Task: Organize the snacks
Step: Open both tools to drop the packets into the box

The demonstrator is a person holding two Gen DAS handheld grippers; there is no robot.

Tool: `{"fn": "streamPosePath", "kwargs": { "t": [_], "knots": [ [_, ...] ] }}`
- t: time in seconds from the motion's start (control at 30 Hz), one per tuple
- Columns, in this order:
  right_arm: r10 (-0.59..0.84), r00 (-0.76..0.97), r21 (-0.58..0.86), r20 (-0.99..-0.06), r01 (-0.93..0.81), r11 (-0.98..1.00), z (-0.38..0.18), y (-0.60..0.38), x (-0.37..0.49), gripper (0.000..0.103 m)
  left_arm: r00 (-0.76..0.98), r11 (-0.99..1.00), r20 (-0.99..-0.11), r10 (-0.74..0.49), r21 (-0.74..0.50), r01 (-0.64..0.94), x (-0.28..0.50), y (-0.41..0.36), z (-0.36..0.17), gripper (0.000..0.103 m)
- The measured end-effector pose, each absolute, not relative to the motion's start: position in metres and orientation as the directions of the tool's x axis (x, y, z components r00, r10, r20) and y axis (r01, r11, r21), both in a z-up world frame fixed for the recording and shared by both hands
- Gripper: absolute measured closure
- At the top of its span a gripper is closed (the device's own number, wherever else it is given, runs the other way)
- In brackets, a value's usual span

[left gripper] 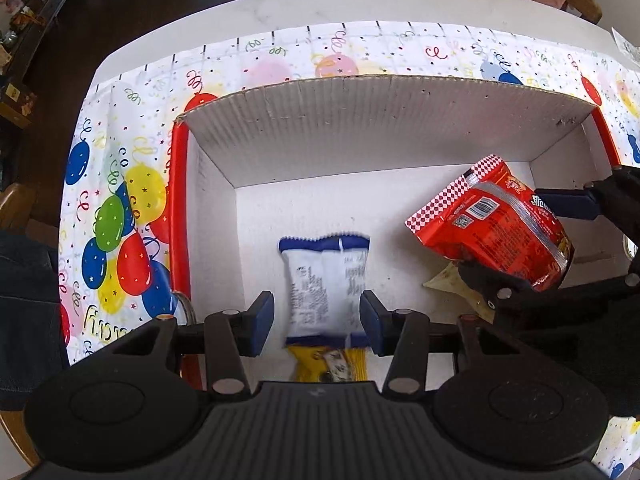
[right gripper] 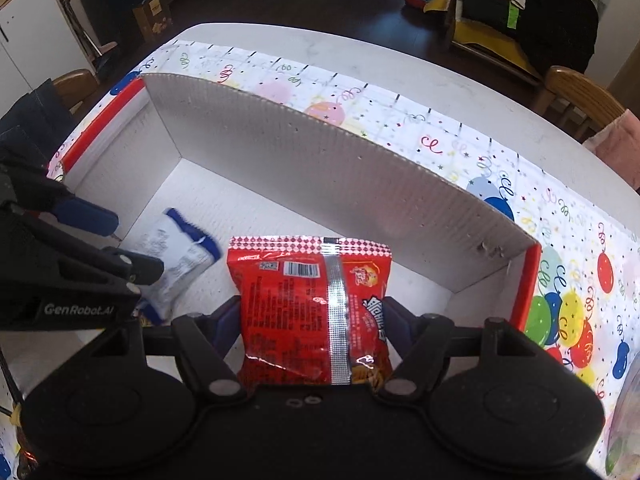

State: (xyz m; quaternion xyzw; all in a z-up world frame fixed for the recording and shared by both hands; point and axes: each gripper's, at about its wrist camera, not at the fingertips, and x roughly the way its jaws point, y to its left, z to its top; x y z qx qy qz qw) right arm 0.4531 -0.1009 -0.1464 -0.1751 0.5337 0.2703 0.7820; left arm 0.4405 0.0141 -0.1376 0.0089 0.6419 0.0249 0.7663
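Observation:
A white cardboard box (left gripper: pixel 360 136) with red sides stands on the balloon-print cloth. A white and blue snack packet (left gripper: pixel 326 280) lies blurred between the fingers of my left gripper (left gripper: pixel 316 322), which is open with gaps on both sides. A yellow packet (left gripper: pixel 332 364) lies below it. My right gripper (right gripper: pixel 312 320) is shut on a red snack bag (right gripper: pixel 312 304) and holds it over the box's right part; the bag also shows in the left wrist view (left gripper: pixel 492 228). The white packet shows in the right wrist view (right gripper: pixel 176 256) beside the left gripper (right gripper: pixel 120 248).
The balloon-print cloth (right gripper: pixel 560 240) covers a white table (right gripper: pixel 320 48). A beige scrap (left gripper: pixel 452 280) lies on the box floor under the red bag. Wooden chairs (right gripper: pixel 580 96) stand around the table. A clear bag edge (right gripper: pixel 624 420) shows at the right.

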Motion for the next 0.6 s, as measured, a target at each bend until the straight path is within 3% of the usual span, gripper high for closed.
{"fn": "streamPosePath", "kwargs": {
  "t": [0.6],
  "knots": [
    [0.346, 0.362, 0.079, -0.865, -0.584, 0.808, -0.085, -0.122, 0.407, 0.022, 0.340, 0.999, -0.940, -0.008, -0.019, -0.031, 0.393, 0.020, -0.087, 0.053]
  ]
}}
